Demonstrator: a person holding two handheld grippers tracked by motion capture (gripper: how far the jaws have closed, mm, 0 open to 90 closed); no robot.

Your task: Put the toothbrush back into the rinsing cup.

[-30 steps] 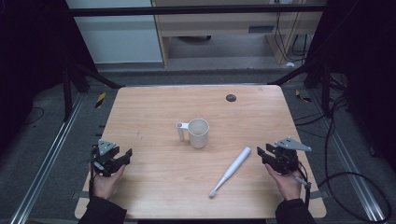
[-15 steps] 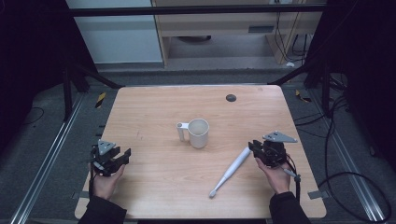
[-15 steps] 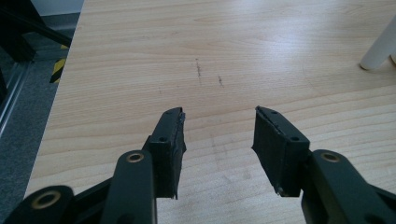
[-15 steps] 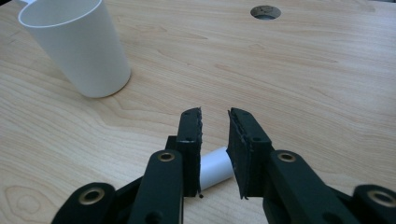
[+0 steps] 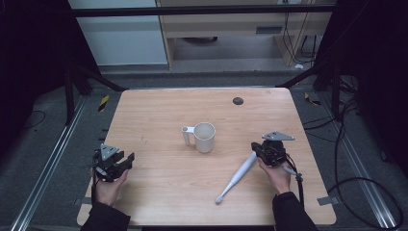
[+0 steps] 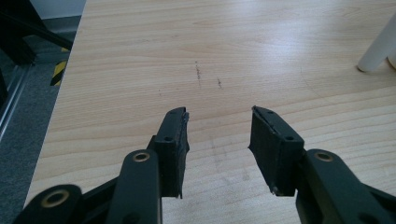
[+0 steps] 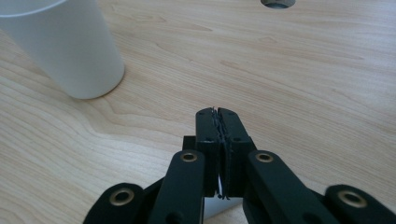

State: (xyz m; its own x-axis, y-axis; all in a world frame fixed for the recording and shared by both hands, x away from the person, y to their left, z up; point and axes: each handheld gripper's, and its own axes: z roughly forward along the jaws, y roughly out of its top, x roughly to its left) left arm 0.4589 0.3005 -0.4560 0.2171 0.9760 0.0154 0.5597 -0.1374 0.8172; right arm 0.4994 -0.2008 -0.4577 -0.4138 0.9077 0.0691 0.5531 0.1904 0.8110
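Observation:
A white mug stands upright at the table's middle, handle to the left. A white toothbrush lies slanted to its lower right. My right gripper sits at the toothbrush's upper end. In the right gripper view its jaws have just closed pad to pad with nothing between the tips; a white sliver shows beneath them, and the mug stands ahead to the left. My left gripper rests at the left edge. Its jaws have just narrowed but stand apart over bare wood.
A small dark round hole marks the wooden table near its far edge. Dark floor, metal rails and cables surround the table. Part of the mug's handle shows at the right edge of the left gripper view.
My right hand has slid left across the table up to the toothbrush's upper end. The left hand has stayed in place.

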